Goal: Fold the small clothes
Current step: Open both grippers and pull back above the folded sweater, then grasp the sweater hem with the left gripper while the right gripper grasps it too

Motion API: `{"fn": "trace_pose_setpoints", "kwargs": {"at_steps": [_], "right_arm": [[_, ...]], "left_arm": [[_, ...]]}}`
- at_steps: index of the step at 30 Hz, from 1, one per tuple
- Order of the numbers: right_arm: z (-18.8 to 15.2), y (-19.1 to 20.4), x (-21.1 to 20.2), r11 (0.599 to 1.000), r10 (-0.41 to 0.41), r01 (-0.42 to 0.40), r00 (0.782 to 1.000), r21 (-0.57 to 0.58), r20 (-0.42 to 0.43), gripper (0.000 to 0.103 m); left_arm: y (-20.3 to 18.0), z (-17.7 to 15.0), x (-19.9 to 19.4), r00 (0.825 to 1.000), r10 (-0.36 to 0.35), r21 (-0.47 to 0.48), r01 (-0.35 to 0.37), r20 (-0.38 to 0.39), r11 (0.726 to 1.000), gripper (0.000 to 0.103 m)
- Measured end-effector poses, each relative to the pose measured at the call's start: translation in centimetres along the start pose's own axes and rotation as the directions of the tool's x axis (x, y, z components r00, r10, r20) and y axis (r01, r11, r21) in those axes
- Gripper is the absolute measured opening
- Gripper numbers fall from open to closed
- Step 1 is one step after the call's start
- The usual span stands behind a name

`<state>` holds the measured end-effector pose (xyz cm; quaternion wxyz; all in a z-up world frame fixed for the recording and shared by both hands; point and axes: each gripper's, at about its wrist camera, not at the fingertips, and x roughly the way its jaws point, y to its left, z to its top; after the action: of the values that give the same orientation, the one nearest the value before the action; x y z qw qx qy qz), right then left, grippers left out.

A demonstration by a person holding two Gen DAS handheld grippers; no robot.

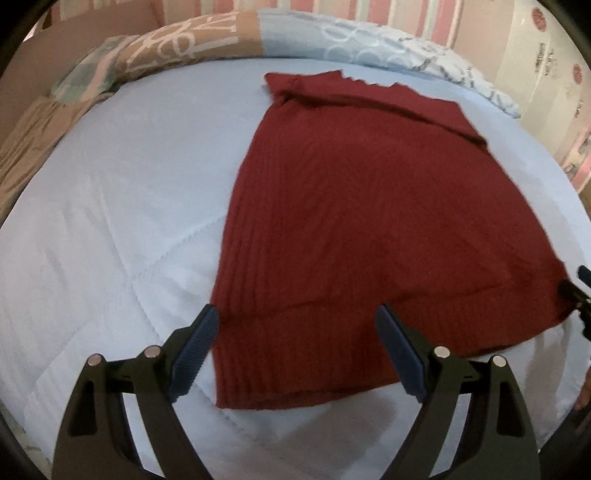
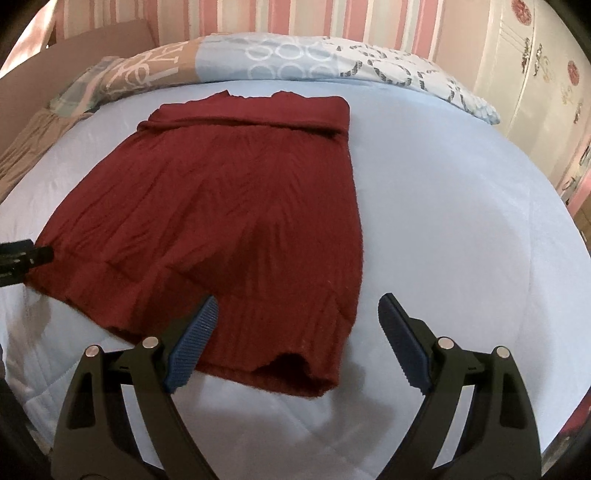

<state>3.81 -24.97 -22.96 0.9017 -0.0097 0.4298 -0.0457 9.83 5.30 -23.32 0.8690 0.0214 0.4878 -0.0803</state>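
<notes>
A dark red ribbed knit garment lies flat on a pale blue quilt, its far end folded over into a thick band. My left gripper hangs open over the garment's near left corner, its blue pads wide apart with nothing between them. In the right wrist view the same garment spreads to the left, and my right gripper stands open above its near right corner. Each gripper's black tip shows at the edge of the other's view: the right, the left.
A patterned pillow in beige, blue and white lies along the far side of the bed. Behind it is a pink striped wall. A white cupboard stands at the right. Brown fabric hangs at the far left.
</notes>
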Motion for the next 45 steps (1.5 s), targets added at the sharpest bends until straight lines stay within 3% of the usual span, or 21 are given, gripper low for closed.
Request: {"fn": "trace_pose_setpoints", "kwargs": {"at_steps": [5,10,18,23,24,25,30,32,35,37,38,40,42,45], "right_arm": [[-0.2,-0.5,0.0,1.000,-0.004,0.004,1.000,0.013,-0.003,0.089],[-0.4,-0.5,-0.2,1.000,-0.011,0.011,1.000,0.009,0.001,0.089],[-1.0,-2.1,0.0,0.998,-0.022,0.023,0.999,0.053,-0.029,0.089],[-1.5,-3.2,0.1,0.996,-0.008,0.013,0.998,0.088,-0.055,0.089],[-1.7,-3.5,0.2,0.994,0.006,0.001,0.998,0.107,-0.065,0.089],[-1.7,-3.7,0.2,0.993,0.016,-0.008,0.997,0.120,-0.071,0.089],[-1.9,-4.1,1.0,0.983,0.070,-0.050,0.992,0.179,-0.108,0.089],[-1.8,-3.9,1.1,0.976,0.110,-0.085,0.988,0.202,-0.111,0.087],[-1.4,-3.1,1.7,0.977,0.117,-0.089,0.984,0.194,-0.137,0.075],[-1.3,-2.7,2.5,0.975,0.138,-0.102,0.975,0.197,-0.176,0.047],[-1.3,-2.5,2.7,0.974,0.143,-0.105,0.973,0.200,-0.181,0.044],[-1.2,-1.7,2.4,0.981,0.140,-0.112,0.974,0.161,-0.176,0.022],[-1.1,-0.7,2.1,0.991,0.113,-0.099,0.979,0.091,-0.168,0.015],[-1.1,0.0,1.1,0.996,0.089,-0.086,0.989,0.028,-0.122,0.013]], "left_arm": [[-0.1,-0.4,-0.2,1.000,0.003,0.005,-0.003,0.002,1.000,0.087],[0.2,-0.9,-0.5,0.994,-0.106,-0.029,0.105,-0.024,0.994,0.088],[-1.0,0.0,-1.2,0.981,-0.194,-0.016,0.194,-0.022,0.981,0.088],[-1.7,0.6,-0.9,0.985,-0.165,0.015,0.166,-0.049,0.986,0.086],[-1.8,0.6,-0.9,0.986,-0.161,0.024,0.163,-0.050,0.986,0.082],[-2.0,0.5,-1.0,0.987,-0.153,0.035,0.155,-0.052,0.987,0.069],[-1.4,0.6,-1.0,0.989,-0.133,0.034,0.136,-0.064,0.990,0.030],[-0.7,0.7,-0.9,0.988,-0.141,0.017,0.142,-0.068,0.990,0.022],[0.2,0.6,-0.7,0.986,-0.150,-0.003,0.150,-0.071,0.989,0.016],[0.2,0.6,-0.5,0.988,-0.140,0.007,0.141,-0.072,0.990,0.012],[0.1,0.5,-0.5,0.988,-0.136,0.013,0.137,-0.072,0.990,0.012],[-0.2,0.4,-0.8,0.992,-0.111,0.035,0.113,-0.062,0.993,0.009],[-0.6,0.3,-1.2,0.995,-0.086,0.058,0.088,-0.048,0.994,0.008],[-0.8,0.2,-1.5,0.997,-0.073,0.061,0.075,-0.033,0.995,0.008]]}}
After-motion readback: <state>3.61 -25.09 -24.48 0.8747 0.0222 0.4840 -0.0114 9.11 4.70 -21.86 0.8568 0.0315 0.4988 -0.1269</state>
